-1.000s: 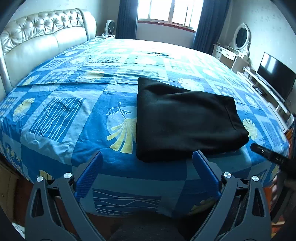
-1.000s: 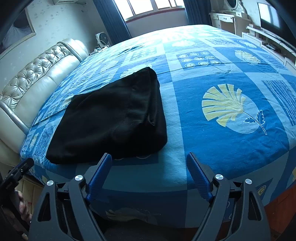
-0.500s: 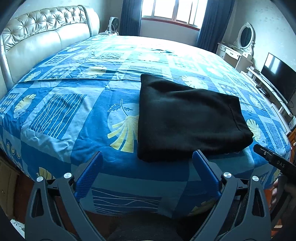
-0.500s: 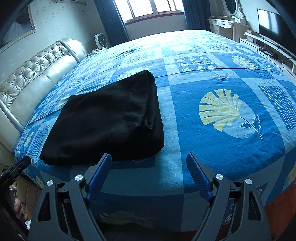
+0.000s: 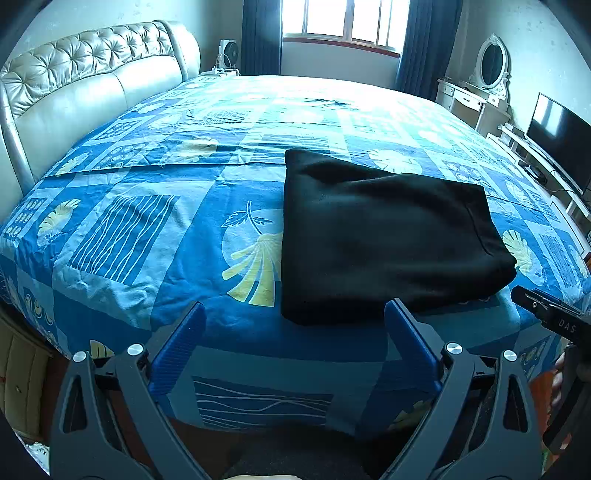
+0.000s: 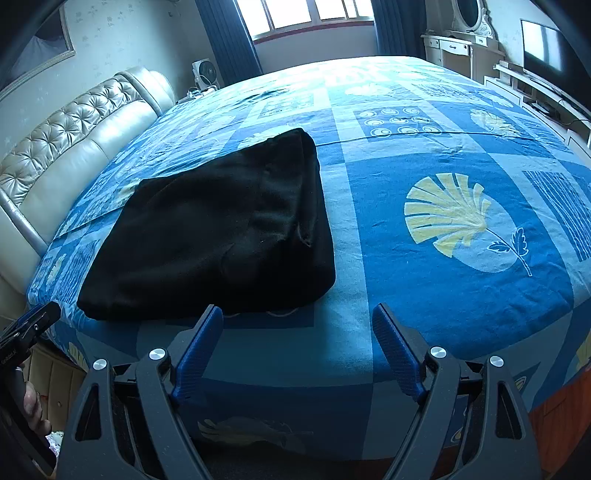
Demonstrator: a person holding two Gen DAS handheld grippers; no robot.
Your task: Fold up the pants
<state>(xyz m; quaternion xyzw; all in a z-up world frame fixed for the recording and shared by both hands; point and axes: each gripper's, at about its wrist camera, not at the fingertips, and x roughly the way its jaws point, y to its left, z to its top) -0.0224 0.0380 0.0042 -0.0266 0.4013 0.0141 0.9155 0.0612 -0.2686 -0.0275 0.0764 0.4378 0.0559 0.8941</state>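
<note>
The black pants (image 5: 384, 236) lie folded into a thick rectangle on the blue patterned bedspread (image 5: 155, 229), near the bed's front edge. They also show in the right wrist view (image 6: 221, 236), left of centre. My left gripper (image 5: 293, 314) is open and empty, held off the front edge of the bed, just short of the pants' near left corner. My right gripper (image 6: 297, 315) is open and empty, held off the bed edge by the pants' near right corner. Neither gripper touches the cloth.
A padded cream headboard (image 5: 85, 96) runs along the left. A dresser with an oval mirror (image 5: 476, 88) and a TV (image 5: 557, 136) stand at the right. A window with dark curtains (image 5: 340, 22) is at the back. The bedspread (image 6: 461, 221) stretches right of the pants.
Both grippers have drawn back and risen a little from the bed, so the pants sit farther away in both views. The pants have not moved. Both grippers stayed open.
</note>
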